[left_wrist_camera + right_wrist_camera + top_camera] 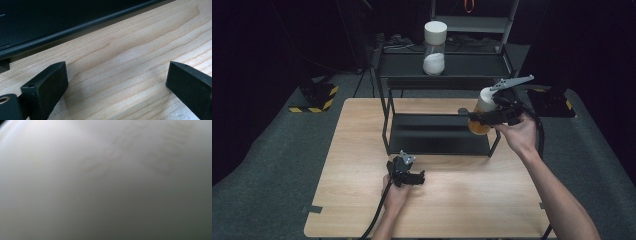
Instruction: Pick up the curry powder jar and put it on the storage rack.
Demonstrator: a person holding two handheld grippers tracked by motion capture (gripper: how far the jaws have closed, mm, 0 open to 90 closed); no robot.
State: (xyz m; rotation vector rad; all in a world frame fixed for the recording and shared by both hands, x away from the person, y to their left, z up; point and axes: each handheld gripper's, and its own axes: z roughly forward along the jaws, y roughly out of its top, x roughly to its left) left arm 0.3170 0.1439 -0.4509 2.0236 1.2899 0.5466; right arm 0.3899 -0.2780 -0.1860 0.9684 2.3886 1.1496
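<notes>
Left hand: rests low, forearm entering from the bottom edge, wrist straight. Left gripper: points level and to the right in the high view; in the left gripper view its jaws stand wide apart, nothing between the fingertips.

Right hand: raised, forearm extended forward, wrist bent inward. Right gripper: points left in the high view, jaws clamped on a held item between the fingertips, grey plate uppermost.

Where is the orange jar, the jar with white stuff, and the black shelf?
orange jar [480, 126], high view, on its orange lower body.
jar with white stuff [434, 62], high view, on the white filling.
black shelf [439, 134], high view, on its bare lower board.
</notes>
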